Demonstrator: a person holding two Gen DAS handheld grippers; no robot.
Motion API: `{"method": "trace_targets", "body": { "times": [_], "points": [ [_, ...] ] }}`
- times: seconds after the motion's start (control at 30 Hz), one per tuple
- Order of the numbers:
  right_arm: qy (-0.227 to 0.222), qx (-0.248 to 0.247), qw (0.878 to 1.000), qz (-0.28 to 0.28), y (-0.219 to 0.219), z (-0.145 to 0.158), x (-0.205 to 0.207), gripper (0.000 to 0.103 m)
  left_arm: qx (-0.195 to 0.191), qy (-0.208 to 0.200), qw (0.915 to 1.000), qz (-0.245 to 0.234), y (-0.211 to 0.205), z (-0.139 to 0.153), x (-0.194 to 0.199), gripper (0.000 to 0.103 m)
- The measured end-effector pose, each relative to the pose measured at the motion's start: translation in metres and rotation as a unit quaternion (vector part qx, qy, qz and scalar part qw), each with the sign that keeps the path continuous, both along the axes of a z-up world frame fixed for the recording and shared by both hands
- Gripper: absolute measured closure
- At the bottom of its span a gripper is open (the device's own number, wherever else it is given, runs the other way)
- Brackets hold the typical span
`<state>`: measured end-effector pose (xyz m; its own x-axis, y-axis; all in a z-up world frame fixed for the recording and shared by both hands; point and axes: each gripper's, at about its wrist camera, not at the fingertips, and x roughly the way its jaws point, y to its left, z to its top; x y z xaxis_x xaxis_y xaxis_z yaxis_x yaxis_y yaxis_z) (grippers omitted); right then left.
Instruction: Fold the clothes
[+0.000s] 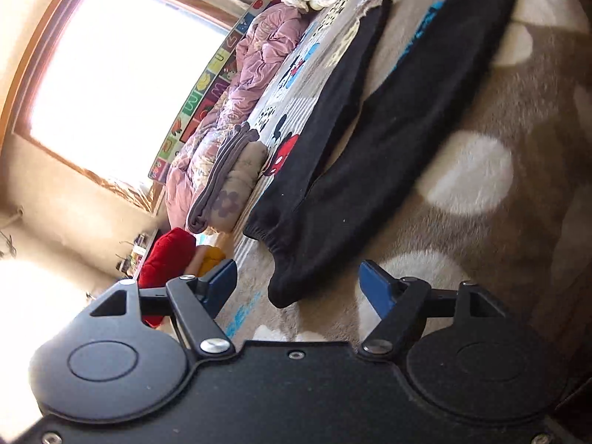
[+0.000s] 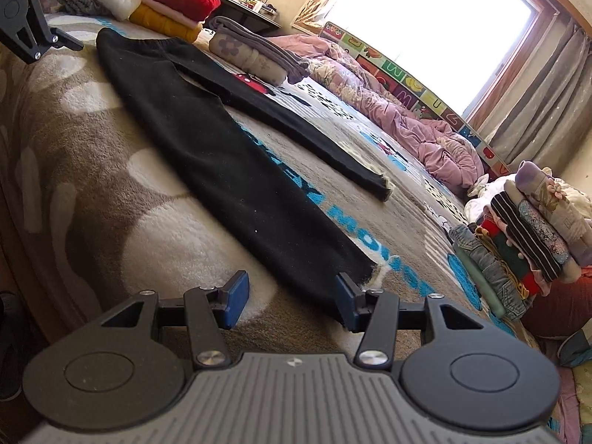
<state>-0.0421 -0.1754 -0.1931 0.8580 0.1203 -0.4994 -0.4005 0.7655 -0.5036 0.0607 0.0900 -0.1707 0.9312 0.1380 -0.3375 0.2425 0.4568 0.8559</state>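
A pair of black trousers (image 1: 388,118) lies flat on the patterned bed cover (image 1: 499,140), legs spread in a narrow V. My left gripper (image 1: 298,283) is open and empty, just short of the elastic waistband (image 1: 273,249). In the right wrist view the trousers (image 2: 222,162) stretch away from me. My right gripper (image 2: 292,298) is open and empty, its fingers at either side of the near leg's hem (image 2: 333,277). The left gripper also shows in the right wrist view (image 2: 55,11), at the waistband end.
A folded grey-and-floral bundle (image 1: 229,177) and a crumpled pink quilt (image 1: 236,85) lie along the window side. Red and yellow folded items (image 2: 174,7) sit near the waistband. A stack of folded clothes (image 2: 525,244) stands at the right, by the hem end.
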Motion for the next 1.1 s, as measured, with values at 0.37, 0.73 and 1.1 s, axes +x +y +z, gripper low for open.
{"method": "trace_targets", "body": {
  "times": [0.37, 0.73, 1.1],
  "points": [
    [-0.051, -0.049, 0.997, 0.022, 0.001, -0.011, 0.000, 0.052, 0.051, -0.005, 0.9963, -0.068, 0.034, -0.019, 0.026, 0.029],
    [-0.054, -0.050, 0.997, 0.032, -0.008, -0.011, 0.005, 0.083, 0.047, -0.034, 0.9974, -0.043, 0.027, -0.022, 0.034, 0.083],
    [-0.040, 0.118, 0.992, -0.015, -0.043, 0.033, 0.041, 0.099, -0.127, -0.044, 0.9907, 0.021, 0.022, 0.020, 0.068, 0.093]
  ]
}}
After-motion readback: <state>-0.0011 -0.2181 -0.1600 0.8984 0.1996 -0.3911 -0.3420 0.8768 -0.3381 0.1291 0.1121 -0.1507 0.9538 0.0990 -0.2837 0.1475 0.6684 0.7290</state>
